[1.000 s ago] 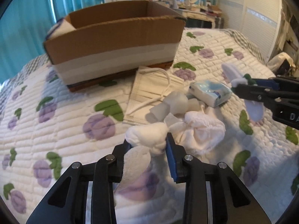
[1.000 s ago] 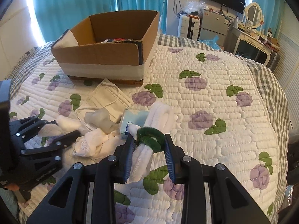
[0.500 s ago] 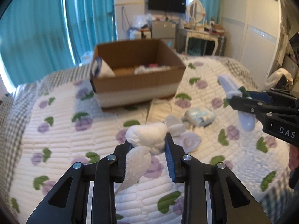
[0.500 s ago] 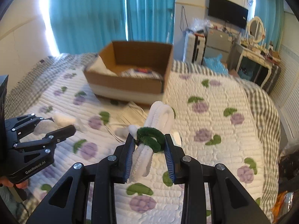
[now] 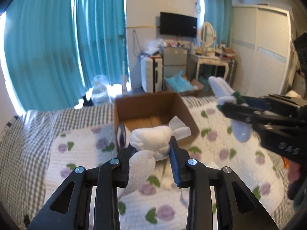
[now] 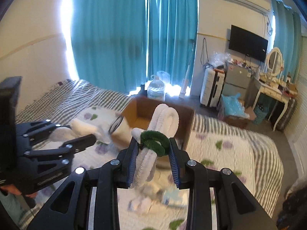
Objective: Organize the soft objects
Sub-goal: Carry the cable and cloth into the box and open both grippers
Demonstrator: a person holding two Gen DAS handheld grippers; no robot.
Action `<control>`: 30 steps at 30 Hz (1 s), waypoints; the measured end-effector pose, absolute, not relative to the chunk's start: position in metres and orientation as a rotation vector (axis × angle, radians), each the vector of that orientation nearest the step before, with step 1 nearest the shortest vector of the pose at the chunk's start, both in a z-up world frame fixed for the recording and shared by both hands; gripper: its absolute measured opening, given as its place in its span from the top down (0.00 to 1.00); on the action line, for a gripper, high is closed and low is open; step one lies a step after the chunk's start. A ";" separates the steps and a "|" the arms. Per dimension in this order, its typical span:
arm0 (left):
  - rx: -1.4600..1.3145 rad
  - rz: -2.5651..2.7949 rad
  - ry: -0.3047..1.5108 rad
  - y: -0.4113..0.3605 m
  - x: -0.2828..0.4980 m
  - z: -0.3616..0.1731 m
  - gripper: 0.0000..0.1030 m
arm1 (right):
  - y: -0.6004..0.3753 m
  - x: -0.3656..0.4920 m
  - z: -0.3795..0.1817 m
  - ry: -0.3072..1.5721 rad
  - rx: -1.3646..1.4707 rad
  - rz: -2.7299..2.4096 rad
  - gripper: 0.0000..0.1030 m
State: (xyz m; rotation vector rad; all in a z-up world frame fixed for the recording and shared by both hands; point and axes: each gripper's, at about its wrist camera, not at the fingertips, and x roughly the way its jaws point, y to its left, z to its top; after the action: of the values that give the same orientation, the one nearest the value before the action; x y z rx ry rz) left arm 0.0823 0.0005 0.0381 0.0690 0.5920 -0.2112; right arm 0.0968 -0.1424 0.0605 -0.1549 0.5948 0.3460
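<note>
My left gripper (image 5: 152, 149) is shut on a white balled sock (image 5: 151, 140) and holds it high above the bed, in front of the open cardboard box (image 5: 184, 111). My right gripper (image 6: 153, 145) is shut on a white fuzzy bundle (image 6: 165, 118) tied with a green band (image 6: 155, 140), also raised, with the box (image 6: 190, 118) behind it. The right gripper shows in the left wrist view (image 5: 230, 103) at right, and the left gripper in the right wrist view (image 6: 82, 134) at left. More soft items (image 6: 168, 197) lie blurred on the quilt below.
The bed has a white quilt with purple flowers (image 5: 220, 153) and a grey checked cover (image 5: 38, 126). Teal curtains (image 6: 134, 38), a suitcase (image 6: 213, 86), a dressing table (image 6: 272, 92) and a water jug (image 6: 156, 90) stand beyond the bed.
Both grippers have risen well above the bed with their loads. The box and the items on the quilt now look farther away and lower in view.
</note>
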 end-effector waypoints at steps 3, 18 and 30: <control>0.085 -0.197 0.573 -0.002 0.103 0.045 0.70 | -0.137 0.132 0.066 0.589 -0.163 0.347 0.71; 0.148 -0.116 0.581 -0.012 0.252 -0.012 0.70 | -0.125 0.292 -0.004 0.677 -0.159 0.337 0.70; 0.199 -0.037 0.658 -0.024 0.277 -0.045 0.28 | -0.137 0.321 -0.052 0.698 -0.130 0.270 0.50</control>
State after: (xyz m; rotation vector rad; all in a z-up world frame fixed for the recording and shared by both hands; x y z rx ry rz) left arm 0.2766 -0.0236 -0.0450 0.1991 0.6575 -0.0365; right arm 0.3211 -0.1372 -0.0517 -0.1302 0.6979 0.2698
